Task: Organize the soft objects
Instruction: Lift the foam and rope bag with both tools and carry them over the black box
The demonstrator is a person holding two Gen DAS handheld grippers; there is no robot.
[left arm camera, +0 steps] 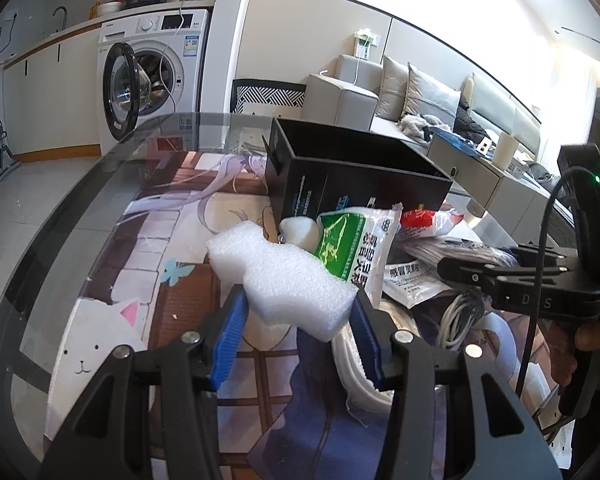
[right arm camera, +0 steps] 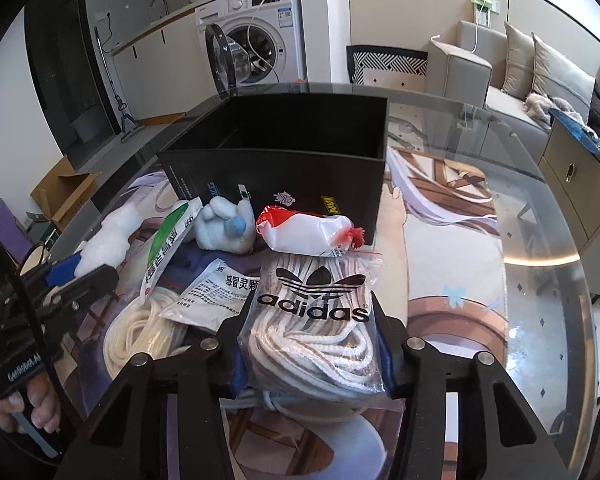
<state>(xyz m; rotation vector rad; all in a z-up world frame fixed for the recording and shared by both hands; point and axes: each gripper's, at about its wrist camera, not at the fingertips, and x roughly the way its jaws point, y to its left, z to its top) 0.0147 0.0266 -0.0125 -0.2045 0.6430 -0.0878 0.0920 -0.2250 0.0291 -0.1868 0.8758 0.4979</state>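
My left gripper (left arm camera: 298, 310) is shut on a white foam block (left arm camera: 278, 276) and holds it above the printed mat; the block also shows in the right wrist view (right arm camera: 110, 236). My right gripper (right arm camera: 308, 332) is shut on a clear Adidas bag of white laces (right arm camera: 314, 320). An open black box (right arm camera: 284, 152) stands behind the pile; it also shows in the left wrist view (left arm camera: 352, 172). In front of it lie a white plush toy (right arm camera: 226, 226), a red-and-white packet (right arm camera: 304, 232), a green-and-white packet (right arm camera: 166, 240) and a white sachet (right arm camera: 212, 292).
A coil of white rope (right arm camera: 140, 340) lies on the mat at the left of the pile. The glass table edge (left arm camera: 60, 208) curves round at the left. A washing machine (left arm camera: 152, 68) with its door open and a sofa (left arm camera: 412, 96) stand beyond the table.
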